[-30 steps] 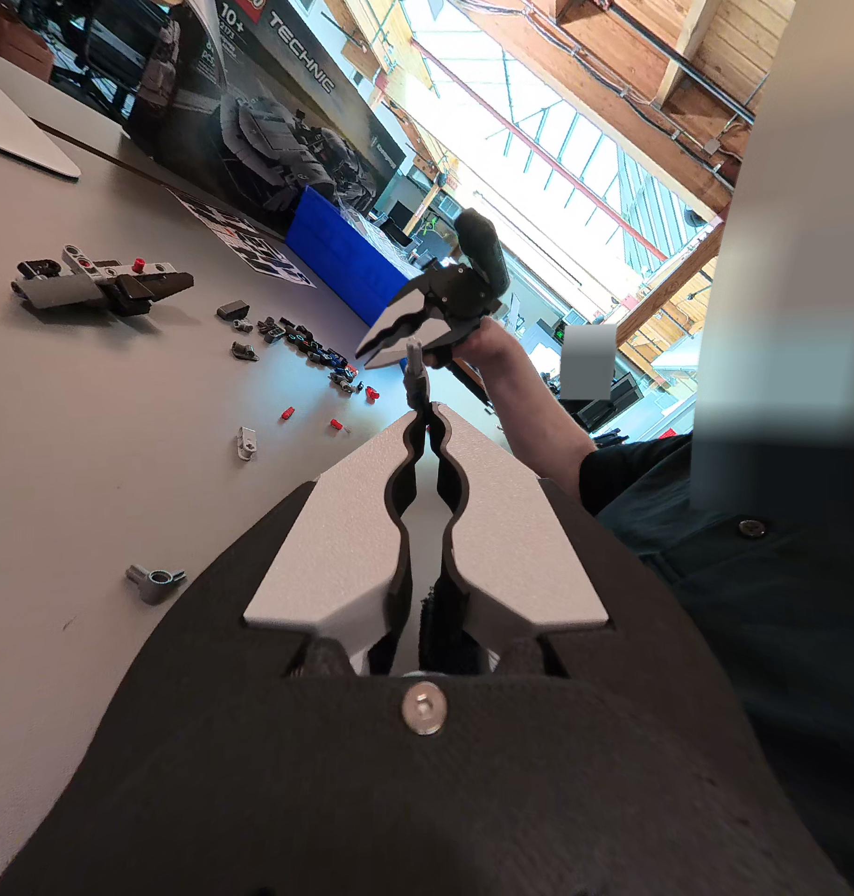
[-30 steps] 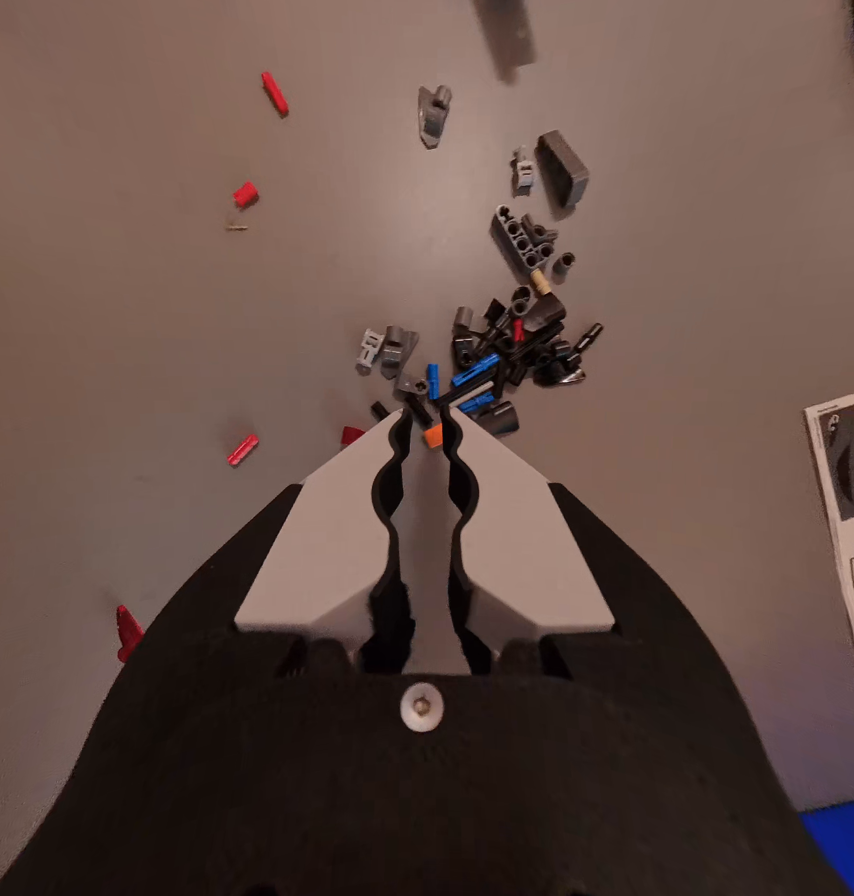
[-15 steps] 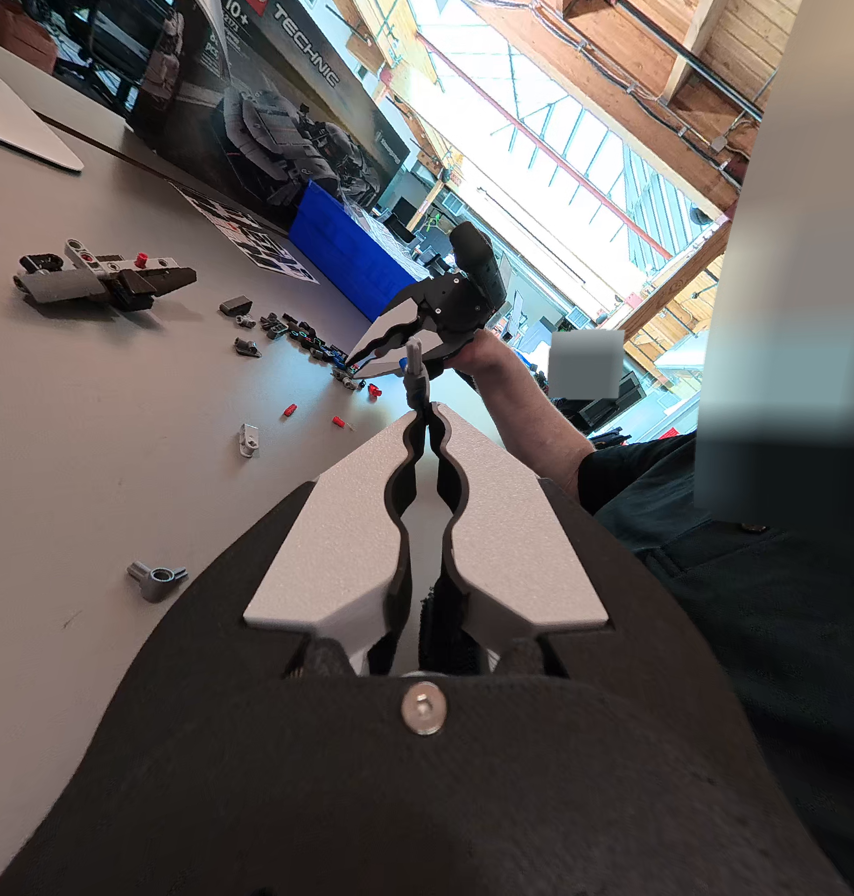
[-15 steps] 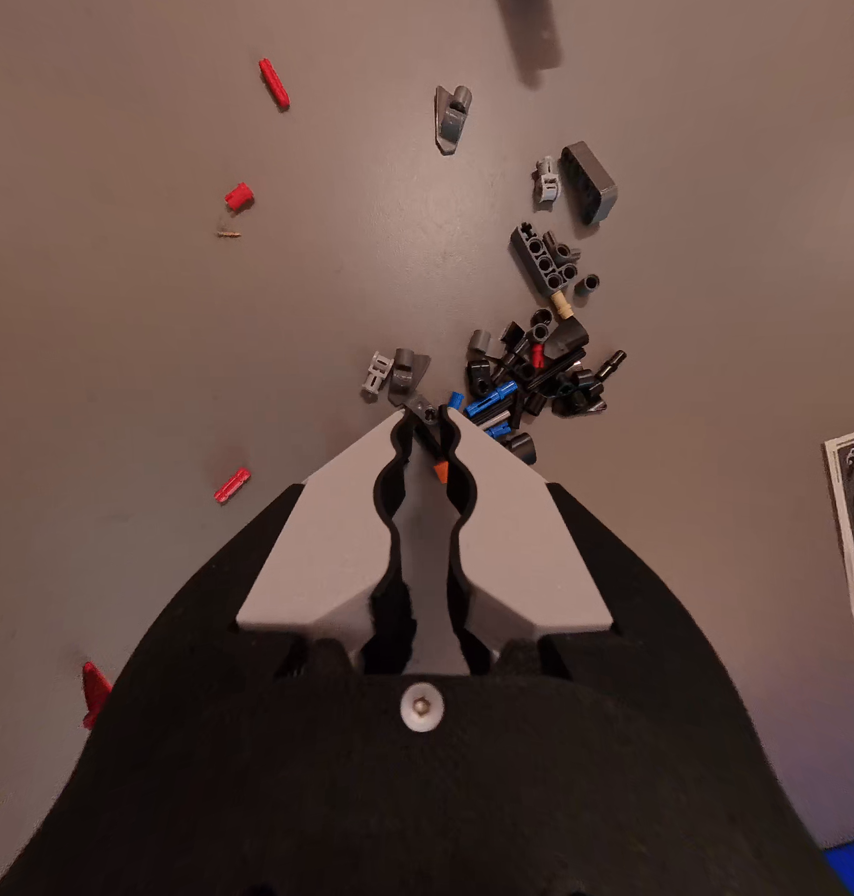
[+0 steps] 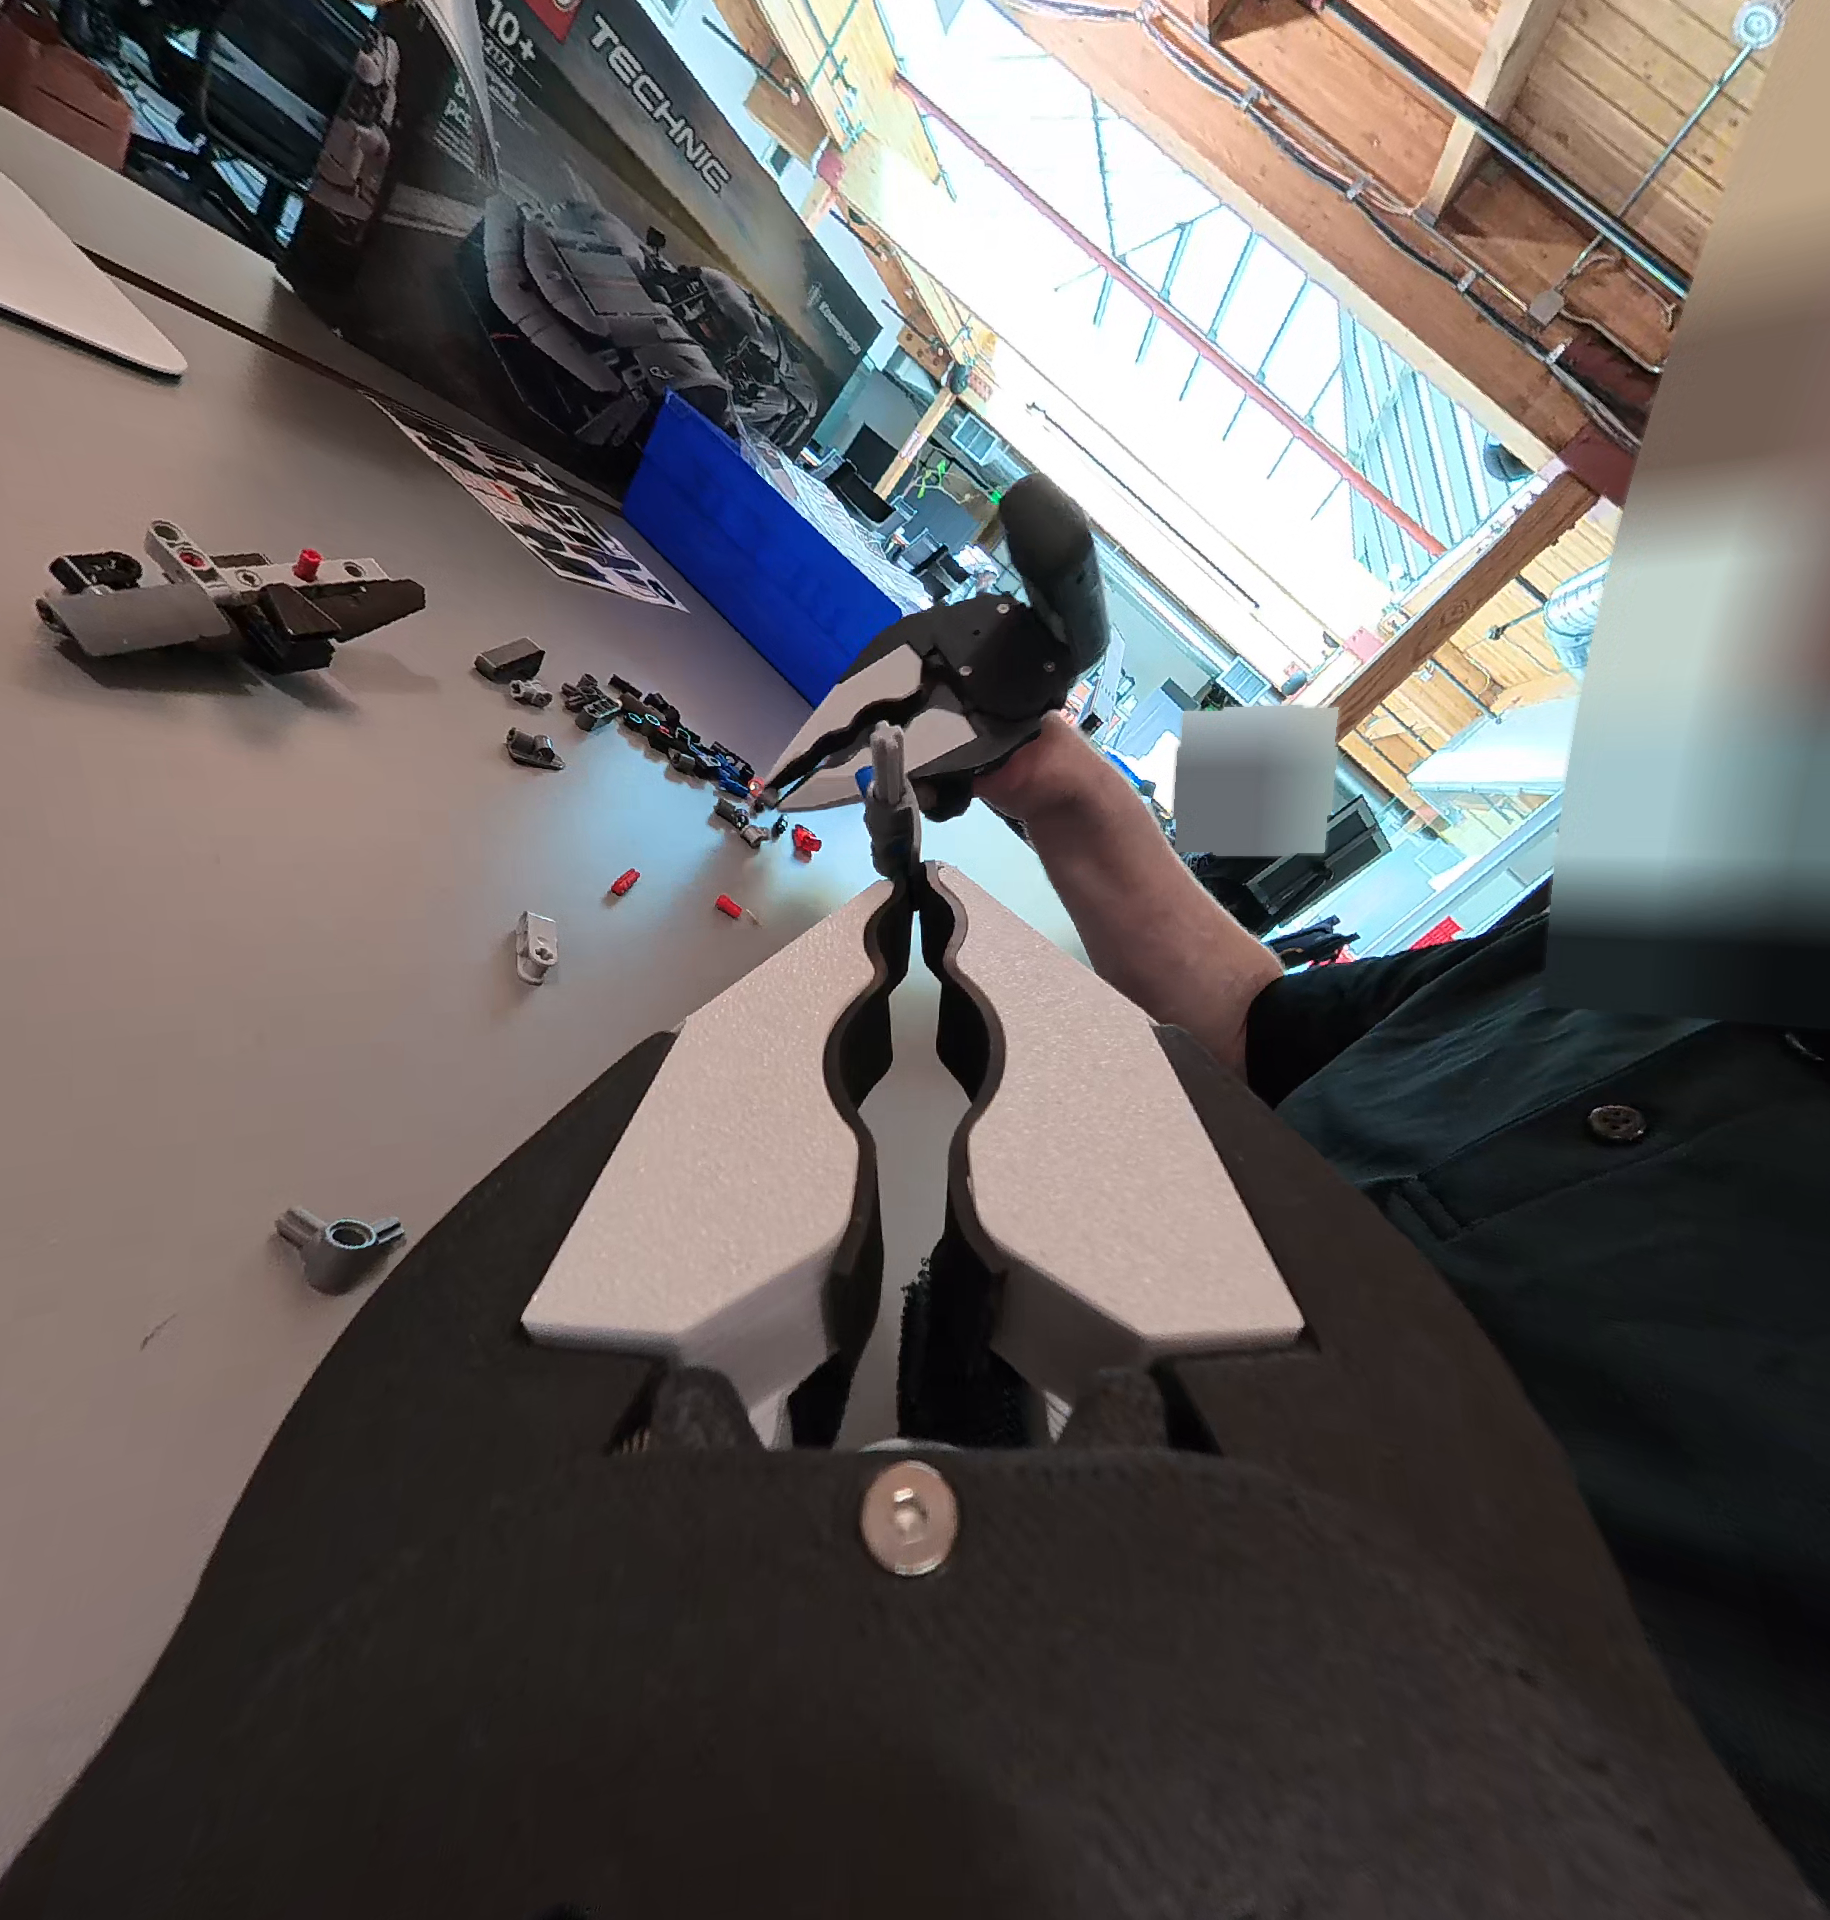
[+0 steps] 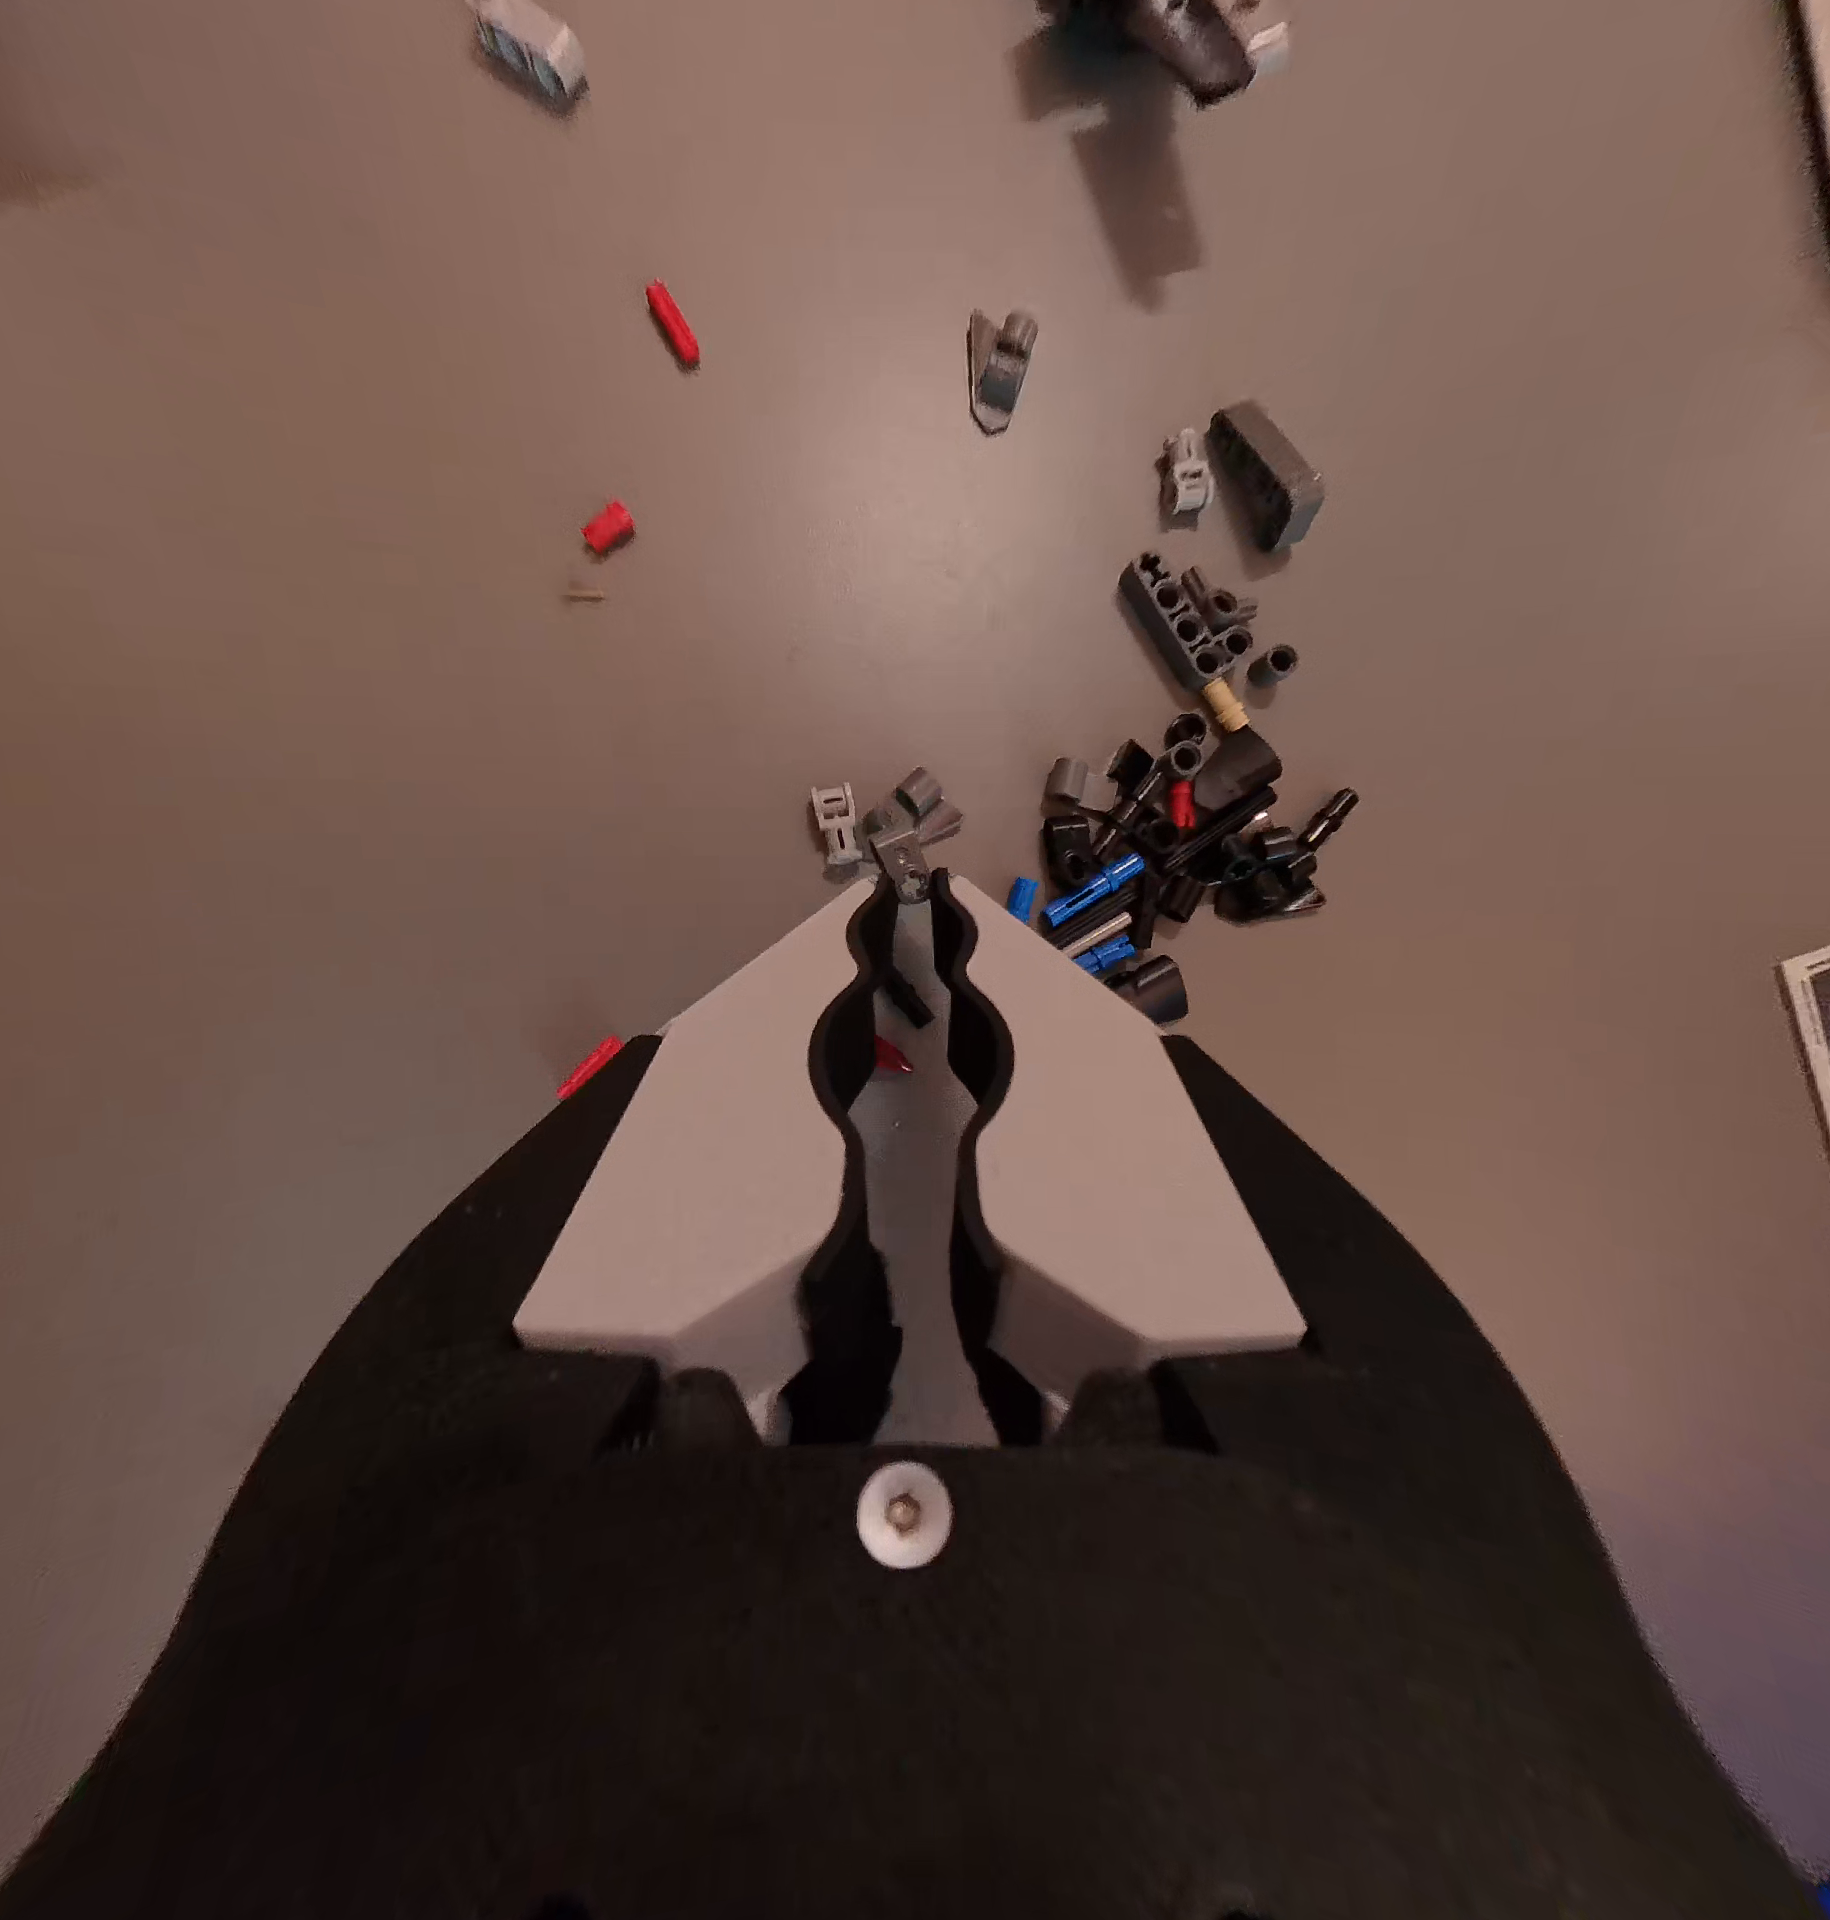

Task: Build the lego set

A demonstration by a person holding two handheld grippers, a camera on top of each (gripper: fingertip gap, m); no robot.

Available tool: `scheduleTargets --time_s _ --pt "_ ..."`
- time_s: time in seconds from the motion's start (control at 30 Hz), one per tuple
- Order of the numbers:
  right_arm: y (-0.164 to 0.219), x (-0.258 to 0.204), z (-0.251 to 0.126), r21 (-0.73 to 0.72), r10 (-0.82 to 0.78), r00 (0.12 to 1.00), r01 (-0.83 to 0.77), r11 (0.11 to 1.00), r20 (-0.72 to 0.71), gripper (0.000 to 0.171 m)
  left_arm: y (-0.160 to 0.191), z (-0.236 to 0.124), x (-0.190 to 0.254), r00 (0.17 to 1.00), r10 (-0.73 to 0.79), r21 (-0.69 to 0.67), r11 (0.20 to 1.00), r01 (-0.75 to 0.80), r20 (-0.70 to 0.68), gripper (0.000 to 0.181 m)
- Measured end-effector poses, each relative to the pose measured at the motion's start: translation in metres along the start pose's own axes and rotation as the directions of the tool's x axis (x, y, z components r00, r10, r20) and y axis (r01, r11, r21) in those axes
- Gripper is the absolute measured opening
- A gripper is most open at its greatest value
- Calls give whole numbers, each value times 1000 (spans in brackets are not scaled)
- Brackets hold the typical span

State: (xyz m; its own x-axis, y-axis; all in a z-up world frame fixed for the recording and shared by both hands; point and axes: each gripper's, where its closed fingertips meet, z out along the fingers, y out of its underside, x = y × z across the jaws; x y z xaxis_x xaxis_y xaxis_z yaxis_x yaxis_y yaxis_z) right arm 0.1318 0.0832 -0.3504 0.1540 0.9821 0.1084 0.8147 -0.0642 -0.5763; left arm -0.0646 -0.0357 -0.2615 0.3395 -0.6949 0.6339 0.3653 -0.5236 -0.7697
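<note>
Grey counter [image 5: 215,1039] strewn with loose lego pieces. Left hand-held gripper [image 5: 909,883] raised above the counter, fingertips pinched nearly closed on a small grey axle-and-connector piece [image 5: 888,795] with a touch of blue, standing upright out of the tips. Right hand-held gripper [image 6: 911,891] tilted down toward the counter at the edge of the pile of small black, blue and grey parts [image 6: 1181,831], tips almost together and clamped on a small grey connector piece [image 6: 903,860]; same gripper seen from the left wrist view [image 5: 786,795], held in a person's hand [image 5: 1025,769], nose down among the parts. Light grey clip piece [image 6: 833,821] just beside the clamped piece, on its left. Dark grey beam with holes [image 6: 1176,618] and a dark grey block [image 6: 1264,488] farther up, with a pale grey small part [image 6: 1186,483] touching or nearly touching the block. Red pins scattered apart to the left: one long [image 6: 672,322], one short [image 6: 607,527], another partly hidden by the gripper body [image 6: 589,1065]. Partly built grey-and-black assembly [image 5: 225,603] lying well apart on the counter's far left, with a red stud on top. Lone grey angled connector [image 5: 339,1242] near the left gripper's body. Set box [image 5: 578,260] standing at the counter's back edge, printed sheet [image 5: 537,520] flat before it, blue bin [image 5: 745,551] beside.
</note>
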Motion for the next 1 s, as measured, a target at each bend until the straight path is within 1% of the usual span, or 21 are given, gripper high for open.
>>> scheduleTargets --time_s 0.1,0.17,0.3,0.4,0.5,0.73,0.9,1.0 --pt "-14 -2 -12 75 13 1000 -13 997 -6 4 -1 1 1 1000 18 4 1000 -18 9 0" --pt "-28 -1 -21 138 23 999 -17 990 -40 4 -1 3 2 999 36 0 999 -36 12 0" --pt "-58 -13 -40 260 27 999 -20 965 -22 4 -2 8 5 996 89 0 996 -89 17 0" --pt "-81 -23 -48 326 9 1000 -8 945 -2 4 0 15 8 994 111 0 994 -111 12 0" --pt "-97 -30 -43 353 -29 1000 29 935 -5 4 -1 20 10 991 133 8 991 -133 9 0" --pt "-129 -54 -30 407 -74 992 26 913 101 4 -1 24 10 987 160 12 987 -160 12 0" --pt "-135 -63 -18 399 -82 988 24 917 130 4 -3 22 9 988 154 19 988 -154 12 0" --pt "-140 -67 -17 419 -55 983 -23 908 173 4 -4 21 8 988 152 24 988 -153 14 0"
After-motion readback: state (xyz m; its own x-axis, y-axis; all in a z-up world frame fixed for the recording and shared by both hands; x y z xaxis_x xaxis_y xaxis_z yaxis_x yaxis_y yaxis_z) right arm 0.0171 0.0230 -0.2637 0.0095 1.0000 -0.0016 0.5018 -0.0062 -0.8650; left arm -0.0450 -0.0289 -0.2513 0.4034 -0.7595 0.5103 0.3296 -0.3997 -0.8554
